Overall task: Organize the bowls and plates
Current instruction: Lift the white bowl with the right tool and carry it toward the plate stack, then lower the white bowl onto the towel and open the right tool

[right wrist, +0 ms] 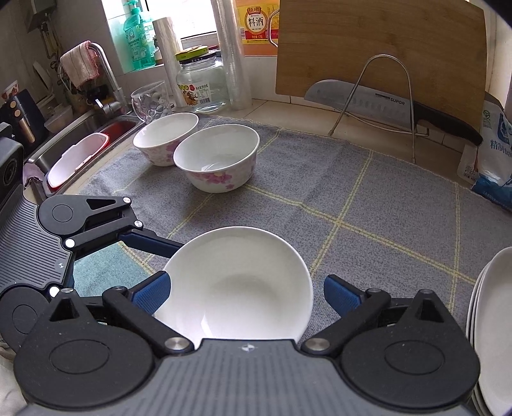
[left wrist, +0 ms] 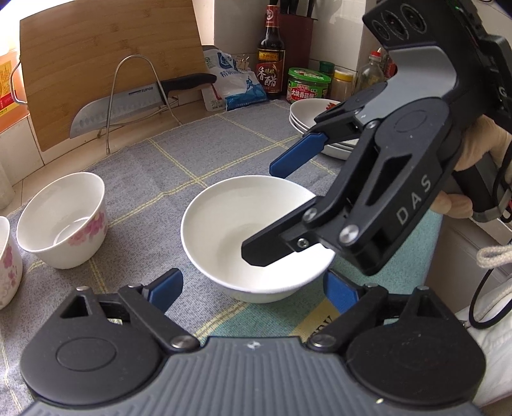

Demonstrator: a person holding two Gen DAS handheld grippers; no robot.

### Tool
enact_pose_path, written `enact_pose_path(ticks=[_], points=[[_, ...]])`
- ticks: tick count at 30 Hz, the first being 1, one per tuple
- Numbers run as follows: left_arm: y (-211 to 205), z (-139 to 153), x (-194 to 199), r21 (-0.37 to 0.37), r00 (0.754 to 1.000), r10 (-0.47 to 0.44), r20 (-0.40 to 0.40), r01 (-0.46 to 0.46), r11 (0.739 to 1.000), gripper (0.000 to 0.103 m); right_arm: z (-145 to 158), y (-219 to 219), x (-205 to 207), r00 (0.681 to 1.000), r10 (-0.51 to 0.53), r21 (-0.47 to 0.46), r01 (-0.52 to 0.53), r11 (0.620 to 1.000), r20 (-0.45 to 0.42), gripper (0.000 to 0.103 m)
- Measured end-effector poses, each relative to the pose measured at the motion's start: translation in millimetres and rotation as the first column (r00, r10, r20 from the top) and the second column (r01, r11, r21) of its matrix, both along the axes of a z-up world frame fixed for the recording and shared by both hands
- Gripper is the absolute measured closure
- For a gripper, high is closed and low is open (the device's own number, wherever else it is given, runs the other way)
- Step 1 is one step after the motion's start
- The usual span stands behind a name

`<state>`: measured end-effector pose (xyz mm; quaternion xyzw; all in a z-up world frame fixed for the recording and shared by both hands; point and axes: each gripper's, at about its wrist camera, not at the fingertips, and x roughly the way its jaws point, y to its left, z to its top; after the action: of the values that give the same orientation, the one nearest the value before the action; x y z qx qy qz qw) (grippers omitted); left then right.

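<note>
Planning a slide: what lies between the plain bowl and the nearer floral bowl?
Only bare grey cloth, in both views, between the plain bowl and floral bowl.

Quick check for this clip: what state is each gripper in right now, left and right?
Left gripper: open, holding nothing; the plain white bowl sits just beyond its fingers.
Right gripper: open wide, astride the bowl, not gripping it.

Daylight pours through a window (right wrist: 192, 19) far ahead-left of the right hand-held gripper (right wrist: 246, 292). A steel sink (right wrist: 80, 128) sits left. Pale tiled wall (left wrist: 336, 38) backs the surface (right wrist: 288, 108).
</note>
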<state>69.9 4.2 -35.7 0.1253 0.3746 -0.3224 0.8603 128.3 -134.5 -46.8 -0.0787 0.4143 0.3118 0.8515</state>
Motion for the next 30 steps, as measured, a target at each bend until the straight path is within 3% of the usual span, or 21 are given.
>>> enact_pose_path(ticks=[10, 20, 30], points=[[36.7, 13.4, -6.3, 0.005, 0.992, 0.123, 0.034, -0.123, 0.992, 0.009, 13.1, 12.1, 0.0, 0.999, 0.022, -0.025, -0.021, 0.999, 0.048, 0.000], [68.4, 14.5, 19.1, 0.013, 0.950, 0.293, 0.110, -0.296, 0.955, 0.009, 25.7, 40.8, 17.6, 0.992, 0.072, -0.055, -0.067, 0.996, 0.100, 0.000], [85.7, -3.1, 49.7, -0.003, 0.911, 0.399, 0.103, -0.401, 0.916, 0.009, 26.1, 66.3, 51.6, 0.990, 0.110, -0.067, -0.104, 0.992, 0.092, 0.000]])
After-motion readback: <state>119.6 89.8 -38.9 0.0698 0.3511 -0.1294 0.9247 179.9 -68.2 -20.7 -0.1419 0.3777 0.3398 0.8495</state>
